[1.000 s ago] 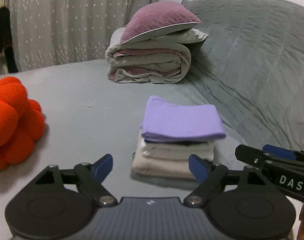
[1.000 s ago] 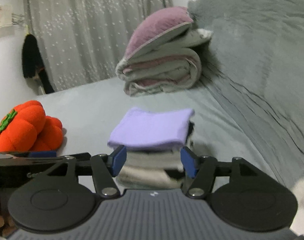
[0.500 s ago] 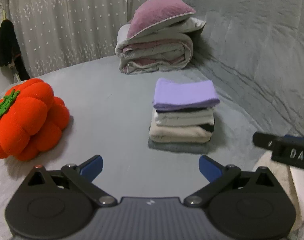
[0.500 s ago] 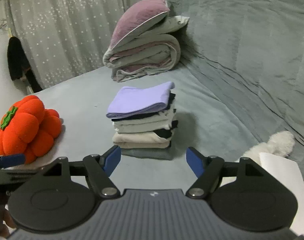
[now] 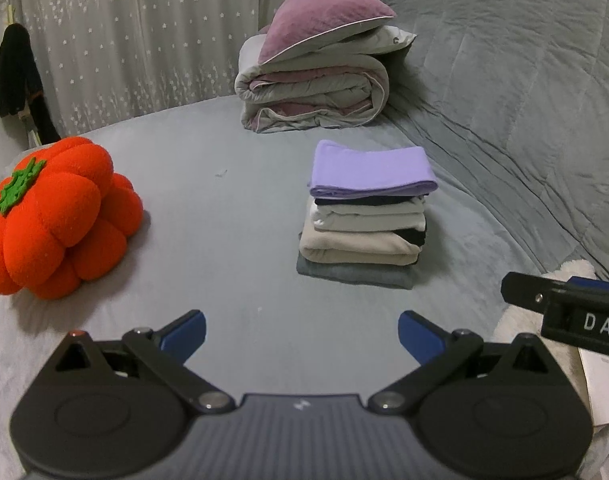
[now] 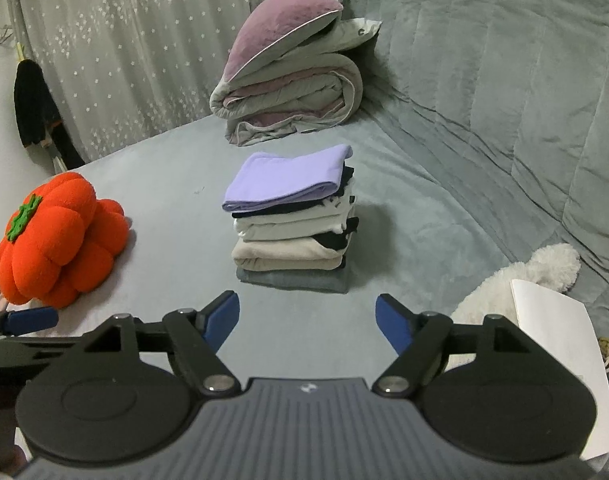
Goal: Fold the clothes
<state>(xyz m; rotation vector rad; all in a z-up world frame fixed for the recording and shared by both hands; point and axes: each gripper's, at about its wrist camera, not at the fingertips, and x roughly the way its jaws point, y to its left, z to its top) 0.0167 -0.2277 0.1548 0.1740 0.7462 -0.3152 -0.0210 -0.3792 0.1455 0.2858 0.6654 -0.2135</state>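
Left-wrist view puts my left claw [image 5: 300, 330] at the bottom edge, its blue pads spread as wide as they go, with only bare grey bedcover [image 5: 224, 240] between them. Its jaws have just been opening, though they look settled now. Beside it, my right claw [image 6: 307, 316] has also just been opening and stands apart too, a little narrower, and it grips nothing either. Both point down at a slant toward the bed, side by side, which I take to be the posture of hands that have let go of a finished piece and are free for the next one.

Ahead of both claws, well apart from the fingertips, sits the stack of folded clothes [image 5: 364, 232]: a lilac piece [image 5: 370, 172] on top, then black, white and beige layers, and a grey one on the bedcover. It is squared up and stands straight, so I judge it done and left where it will not topple.

Farther out, an orange pumpkin cushion [image 5: 52, 216] lies to the left. A rolled duvet with a mauve pillow [image 5: 324, 32] sits behind the stack, and something white and fluffy [image 6: 544, 272] and a sheet of paper [image 6: 560, 344] lie to the right.
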